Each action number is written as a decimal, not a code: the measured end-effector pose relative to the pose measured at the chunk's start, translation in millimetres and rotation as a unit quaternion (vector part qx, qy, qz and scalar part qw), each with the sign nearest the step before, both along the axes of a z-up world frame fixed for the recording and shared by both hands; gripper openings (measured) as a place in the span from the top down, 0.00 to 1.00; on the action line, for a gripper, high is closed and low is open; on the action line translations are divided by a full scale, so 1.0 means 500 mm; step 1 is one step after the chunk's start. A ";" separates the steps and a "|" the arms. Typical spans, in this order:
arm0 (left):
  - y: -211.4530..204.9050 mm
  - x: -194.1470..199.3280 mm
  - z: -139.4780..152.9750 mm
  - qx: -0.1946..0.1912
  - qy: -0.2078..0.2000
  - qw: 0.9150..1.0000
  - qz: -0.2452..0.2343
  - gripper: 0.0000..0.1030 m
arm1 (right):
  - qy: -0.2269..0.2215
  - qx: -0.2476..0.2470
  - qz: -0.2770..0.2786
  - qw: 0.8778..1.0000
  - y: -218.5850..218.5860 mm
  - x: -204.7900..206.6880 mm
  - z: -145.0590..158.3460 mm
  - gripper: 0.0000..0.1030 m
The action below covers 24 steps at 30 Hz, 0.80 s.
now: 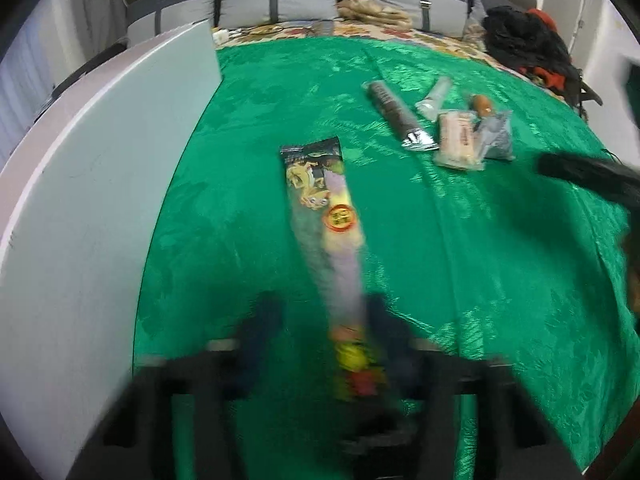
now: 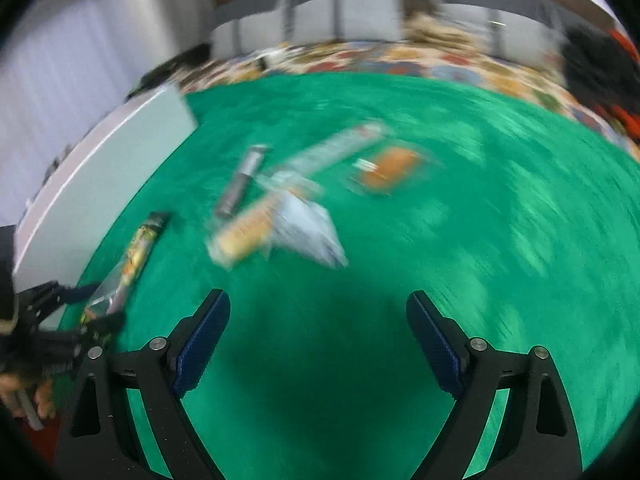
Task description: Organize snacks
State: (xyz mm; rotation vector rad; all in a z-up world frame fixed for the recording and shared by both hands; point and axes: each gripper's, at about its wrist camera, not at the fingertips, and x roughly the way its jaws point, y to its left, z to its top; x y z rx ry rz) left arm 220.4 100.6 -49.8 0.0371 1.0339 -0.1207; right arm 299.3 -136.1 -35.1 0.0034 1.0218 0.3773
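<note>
Nearest the left wrist lens, the left gripper [image 1: 324, 344] has its blurred dark-blue fingers [image 1: 262, 332] drawn in on the near end of a long, flat snack packet with a dark printed wrapper and a round orange sticker [image 1: 320, 208]; the right wrist view shows the same clamp from the side (the contact itself is smeared by blur). The right gripper [image 2: 318, 344] hangs with its jaws wide and nothing between them, over bare cloth.

Everything rests on a shiny green patterned tablecloth [image 1: 460, 260]. Along the cloth's left edge stands a large pale grey-white board [image 1: 100, 200], tilted up on its edge. The long packet lies on the cloth just right of that board, running away from the camera. Further from the board, toward the cloth's far right, is a loose cluster: a dark cylindrical roll with a foil end [image 1: 396, 116], a clear-wrapped beige biscuit pack [image 1: 458, 140] beside it, a grey foil pouch [image 1: 498, 136] touching the biscuits, a pale translucent tube [image 1: 434, 96], and a small orange-brown snack [image 1: 482, 105].
</note>
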 end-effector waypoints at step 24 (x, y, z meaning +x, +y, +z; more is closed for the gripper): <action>0.135 -0.160 0.248 -0.212 -0.100 0.972 0.023 0.90 | -0.017 0.160 0.008 0.987 0.060 -0.107 0.206 0.61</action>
